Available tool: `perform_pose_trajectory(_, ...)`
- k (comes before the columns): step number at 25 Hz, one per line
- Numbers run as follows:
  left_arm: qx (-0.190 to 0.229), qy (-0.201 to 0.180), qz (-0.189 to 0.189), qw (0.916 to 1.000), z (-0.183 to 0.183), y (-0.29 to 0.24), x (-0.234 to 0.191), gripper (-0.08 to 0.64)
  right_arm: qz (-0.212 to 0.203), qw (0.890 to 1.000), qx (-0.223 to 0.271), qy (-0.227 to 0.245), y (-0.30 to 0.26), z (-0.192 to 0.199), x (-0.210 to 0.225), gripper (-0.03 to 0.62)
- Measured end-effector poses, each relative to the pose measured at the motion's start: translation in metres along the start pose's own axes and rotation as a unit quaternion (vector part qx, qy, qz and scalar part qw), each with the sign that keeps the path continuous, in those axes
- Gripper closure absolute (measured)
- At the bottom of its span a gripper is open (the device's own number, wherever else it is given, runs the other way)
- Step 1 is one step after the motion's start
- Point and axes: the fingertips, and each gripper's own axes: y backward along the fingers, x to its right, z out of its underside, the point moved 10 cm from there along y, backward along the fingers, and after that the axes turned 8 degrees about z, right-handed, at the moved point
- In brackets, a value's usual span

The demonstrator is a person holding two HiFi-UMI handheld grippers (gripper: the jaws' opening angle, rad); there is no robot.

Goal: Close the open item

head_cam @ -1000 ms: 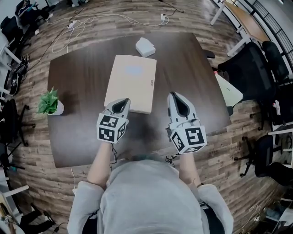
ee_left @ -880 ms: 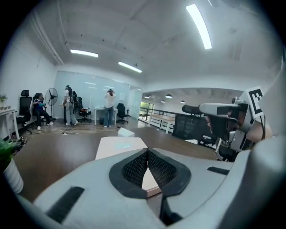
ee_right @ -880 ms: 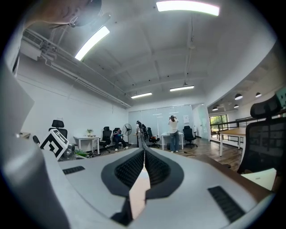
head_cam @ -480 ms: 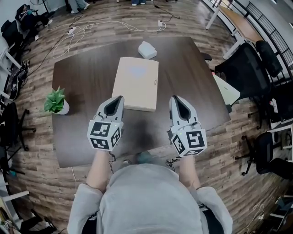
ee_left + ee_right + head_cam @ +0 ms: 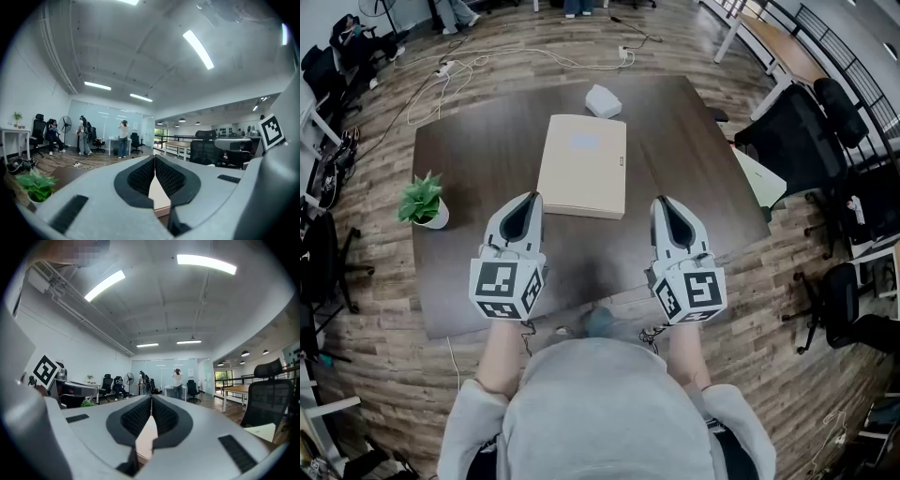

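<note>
On the dark counter (image 5: 478, 150), near the middle, lies a flat tan box (image 5: 583, 166). It looks shut. The left tongs (image 5: 527, 199) and the right tongs (image 5: 664, 202) hang over the near side, not touching the box. Both are pressed together with nothing in them. A little green plant (image 5: 422, 200) stands at the left. A small white thing (image 5: 603, 100) sits at the far edge.

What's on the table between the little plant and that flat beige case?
Nothing: the head view shows only bare dark table between the plant and the beige case. The left hand-held gripper hovers beside that stretch.
</note>
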Motion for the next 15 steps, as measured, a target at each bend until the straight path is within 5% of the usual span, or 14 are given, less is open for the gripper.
perform_pose_trajectory(4, 0.023, -0.031, -0.012, 0.9992, -0.011, 0.02, 0.006, 0.549, 0.006, 1.0, 0.009, 0.003, 0.012, -0.006, -0.011, 0.578)
perform_pose_trajectory(15, 0.082, -0.04, -0.01, 0.9958, -0.023, 0.066, 0.012, 0.551, 0.019, 0.999, 0.038, 0.007, 0.049, -0.02, -0.035, 0.578)
